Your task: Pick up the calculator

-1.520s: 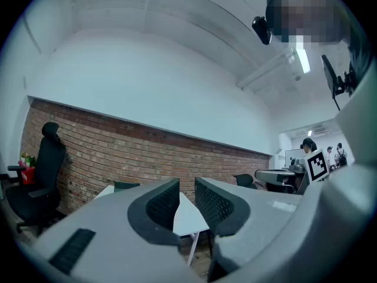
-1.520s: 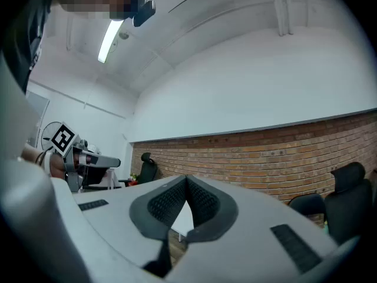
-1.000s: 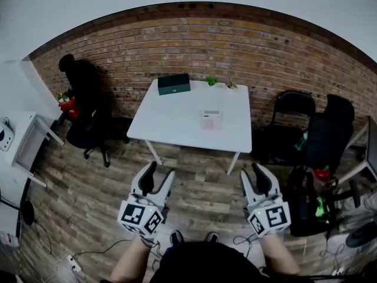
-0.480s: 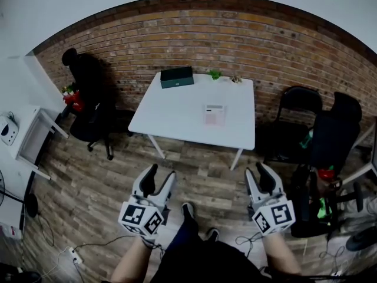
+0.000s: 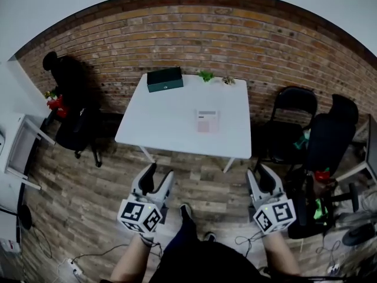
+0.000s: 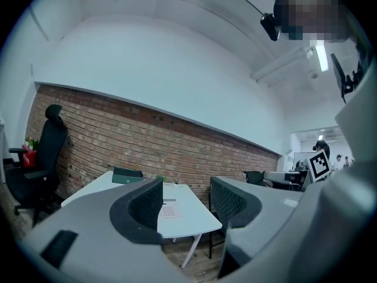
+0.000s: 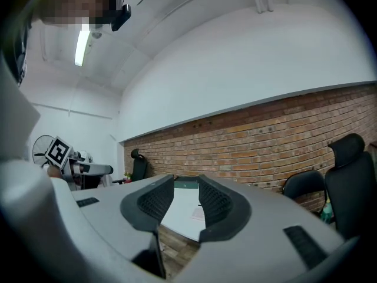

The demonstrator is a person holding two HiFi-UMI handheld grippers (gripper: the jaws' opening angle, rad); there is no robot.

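Observation:
The calculator [image 5: 207, 121], pale pink and white, lies flat on the right half of the white table [image 5: 159, 128] by the brick wall. Both grippers hang over the wooden floor, well short of the table's near edge and pointing level at it. My left gripper [image 5: 158, 174] is open with nothing between its jaws. The right gripper [image 5: 260, 174] is open too; its jaws have just closed a little, with nothing in them. The left gripper view shows the calculator [image 6: 170, 211] far off between the left gripper's [image 6: 185, 200] jaws. It also lies far beyond the right gripper [image 7: 185, 196], as the calculator [image 7: 197, 213].
A dark green box [image 5: 165, 79] and two small plants [image 5: 206, 75] stand along the table's far edge. A black office chair [image 5: 69, 108] is left of the table; a folding chair [image 5: 291, 119] and another office chair [image 5: 330, 135] are on the right. White shelving [image 5: 17, 149] lines the left side.
The person has stepped toward the table, so it looks nearer and larger. Both grippers moved forward with the body, still held side by side.

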